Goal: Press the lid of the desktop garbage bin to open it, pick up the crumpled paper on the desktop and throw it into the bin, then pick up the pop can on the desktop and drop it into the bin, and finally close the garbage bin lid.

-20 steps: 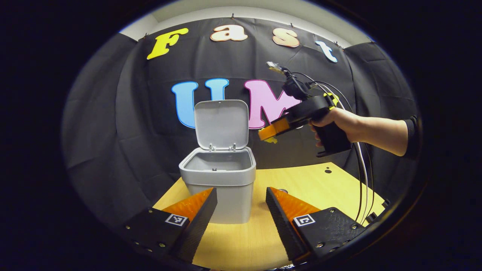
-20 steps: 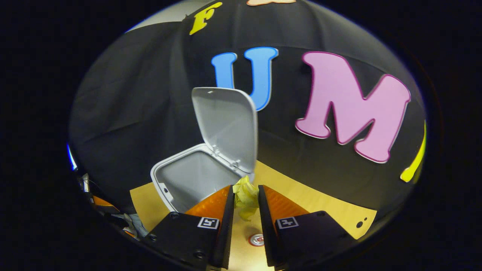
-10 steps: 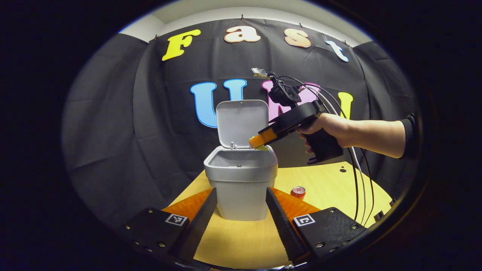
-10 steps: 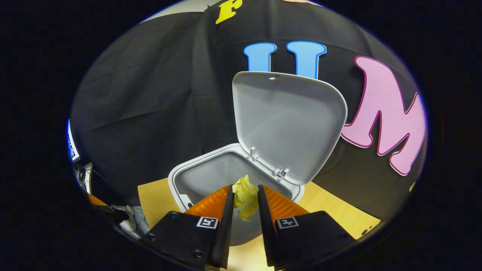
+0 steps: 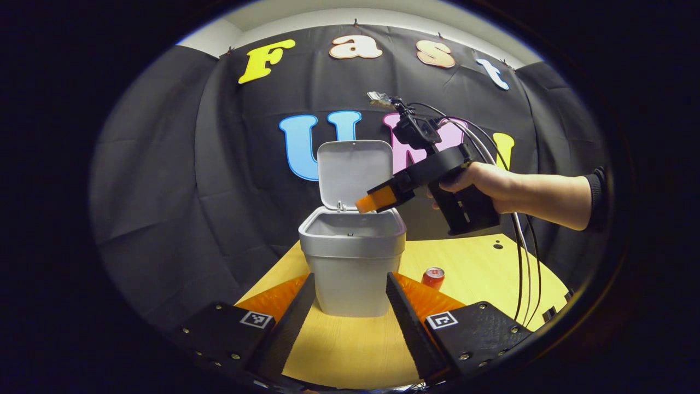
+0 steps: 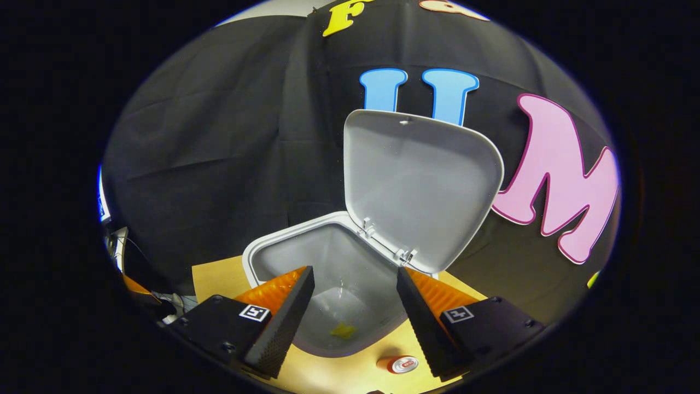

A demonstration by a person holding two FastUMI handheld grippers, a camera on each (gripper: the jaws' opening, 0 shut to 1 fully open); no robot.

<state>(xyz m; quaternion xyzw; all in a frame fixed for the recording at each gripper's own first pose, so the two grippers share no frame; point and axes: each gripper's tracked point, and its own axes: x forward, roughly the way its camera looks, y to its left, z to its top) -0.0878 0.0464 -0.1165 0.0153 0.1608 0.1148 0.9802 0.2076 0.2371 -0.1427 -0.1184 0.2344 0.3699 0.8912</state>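
The grey bin [image 5: 352, 257] stands on the wooden table with its lid [image 5: 354, 172] swung up at the back. In the right gripper view the yellow crumpled paper [image 6: 343, 330] lies on the floor of the bin [image 6: 284, 249] under the raised lid [image 6: 421, 186]. My right gripper [image 6: 355, 271] hangs open above the bin's mouth; in the left gripper view the right gripper [image 5: 374, 201] is held by a hand over the bin's right rim. The red pop can [image 5: 433, 277] stands right of the bin, and the pop can [image 6: 398, 364] lies near its base. My left gripper [image 5: 350, 276] is open in front of the bin.
The wooden table [image 5: 481, 268] stretches to the right of the bin, with small dark holes near its back edge. Cables [image 5: 519, 257] hang from the right gripper down to the table's right edge. Black cloth walls close in behind and at both sides.
The right gripper has opened and the yellow paper has dropped from between its fingers to the bottom of the bin. The left gripper has barely shifted.
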